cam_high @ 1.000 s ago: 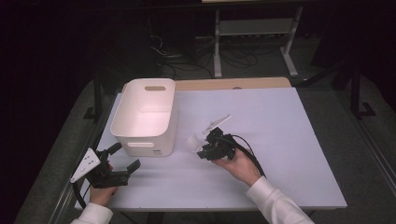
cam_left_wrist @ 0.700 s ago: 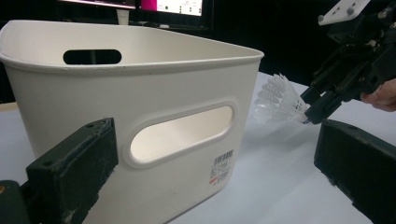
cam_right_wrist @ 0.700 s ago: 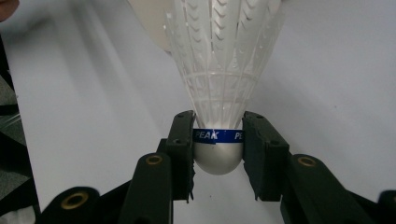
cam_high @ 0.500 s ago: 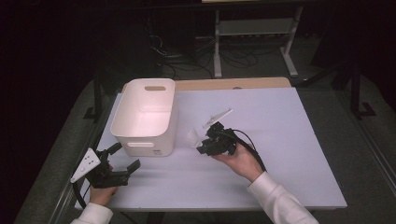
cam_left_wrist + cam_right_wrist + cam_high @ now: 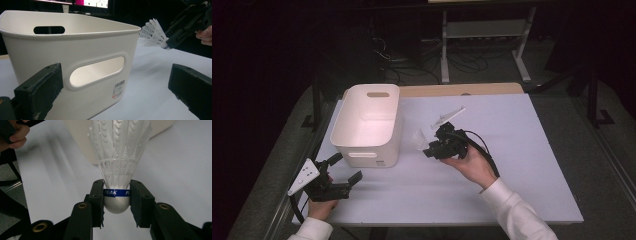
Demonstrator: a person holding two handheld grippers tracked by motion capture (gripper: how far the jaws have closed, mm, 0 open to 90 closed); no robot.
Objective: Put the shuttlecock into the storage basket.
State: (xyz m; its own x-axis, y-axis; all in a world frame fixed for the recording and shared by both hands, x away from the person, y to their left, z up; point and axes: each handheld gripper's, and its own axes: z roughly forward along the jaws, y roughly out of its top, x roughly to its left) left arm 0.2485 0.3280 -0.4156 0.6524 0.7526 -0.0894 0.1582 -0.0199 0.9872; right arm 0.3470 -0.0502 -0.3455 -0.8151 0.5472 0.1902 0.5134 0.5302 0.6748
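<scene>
Right gripper (image 5: 116,201), raised off table (image 5: 522,130), clamps shuttlecock (image 5: 120,157).

Bin (image 5: 367,125) left on table (image 5: 522,165) — shuttlecock (image 5: 419,138) just right.

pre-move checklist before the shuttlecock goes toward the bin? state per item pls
1. Grip: right gripper fingers clamp the shuttlecock at its cork base: ok.
2. Shuttlecock off the table: ok.
3. Bin upright, mouth open: ok.
4. Bin inside free of objects: ok as far as the high view shows.
5. Left gripper open, apart from the bin: ok.
6. Feather damage: cannot tell.
</scene>
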